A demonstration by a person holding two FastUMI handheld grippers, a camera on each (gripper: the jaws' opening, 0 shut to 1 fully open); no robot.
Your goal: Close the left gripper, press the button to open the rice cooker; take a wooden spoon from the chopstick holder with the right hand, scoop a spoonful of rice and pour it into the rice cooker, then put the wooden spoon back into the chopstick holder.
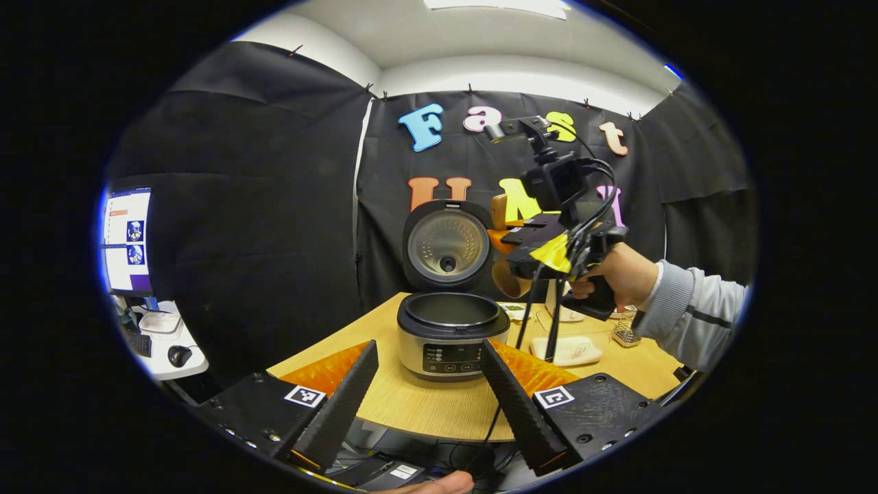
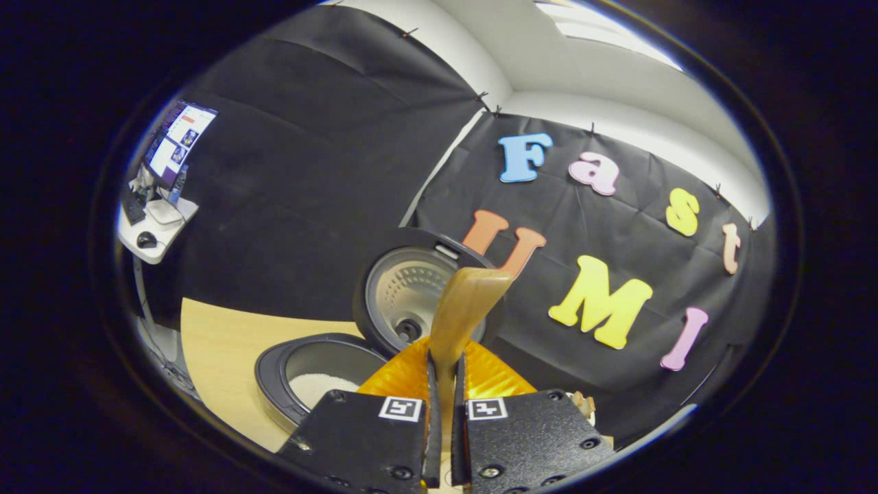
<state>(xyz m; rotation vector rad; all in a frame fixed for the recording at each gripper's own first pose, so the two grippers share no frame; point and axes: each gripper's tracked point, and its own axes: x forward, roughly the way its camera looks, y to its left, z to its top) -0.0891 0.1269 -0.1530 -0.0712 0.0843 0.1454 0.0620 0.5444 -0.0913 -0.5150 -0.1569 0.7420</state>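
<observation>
At the near edge of the table (image 1: 439, 405), the left gripper (image 1: 429, 391) hangs back with fingers spread, leaving the rice cooker (image 1: 449, 336) clear. Its lid (image 1: 447, 245) stands open, rice already in the pot. Beyond, the right gripper (image 2: 444, 384) pinches the wooden spoon (image 2: 461, 312) upright by its handle, probably ready for return.

You've got a lit monitor (image 1: 127, 239) over a white side desk (image 1: 180, 367) holding a black mouse (image 1: 179, 355), far left.

No readable text — rice cooker (image 1: 449, 339) panel markings and monitor (image 1: 127, 240) contents too small.
</observation>
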